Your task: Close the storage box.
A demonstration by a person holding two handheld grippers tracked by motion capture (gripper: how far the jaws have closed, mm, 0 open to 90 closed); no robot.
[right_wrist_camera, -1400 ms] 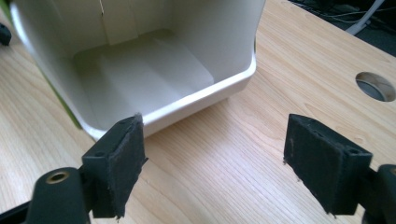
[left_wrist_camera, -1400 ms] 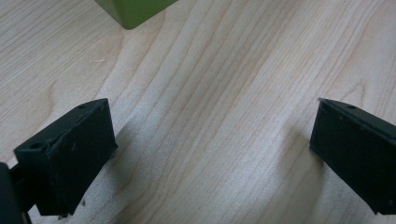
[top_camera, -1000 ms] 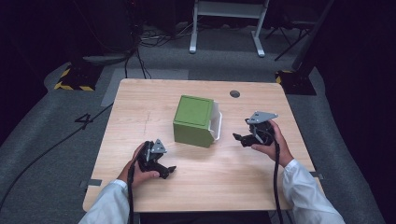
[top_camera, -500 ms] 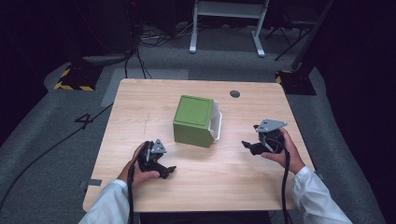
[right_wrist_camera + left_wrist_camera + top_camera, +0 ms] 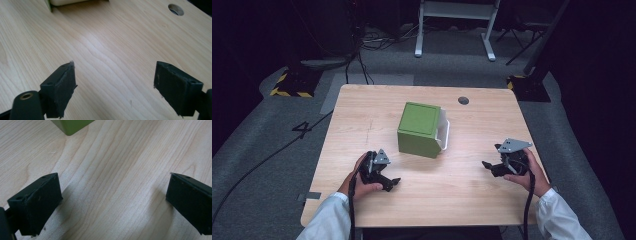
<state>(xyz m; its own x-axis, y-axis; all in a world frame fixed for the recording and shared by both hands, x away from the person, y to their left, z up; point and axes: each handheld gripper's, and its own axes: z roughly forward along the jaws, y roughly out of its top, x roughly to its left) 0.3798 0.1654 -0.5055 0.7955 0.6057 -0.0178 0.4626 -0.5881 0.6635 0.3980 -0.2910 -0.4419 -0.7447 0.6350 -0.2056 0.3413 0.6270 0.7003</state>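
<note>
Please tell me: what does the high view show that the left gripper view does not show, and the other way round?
High view alone: the whole light wooden table, the full green box with a white piece at its right side, both hands, the right gripper, the grey floor.

Left gripper view alone: the left gripper close up, its two black jaws wide apart, bare wood between them.

Both: the green box (here one corner) and the wooden tabletop.

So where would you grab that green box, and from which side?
Probably across the green box by its left and right walls, coming down from above. It stands near-upright, its flat lid closed, but a white part protrudes on its right, so grip nearer the person's edge.
</note>
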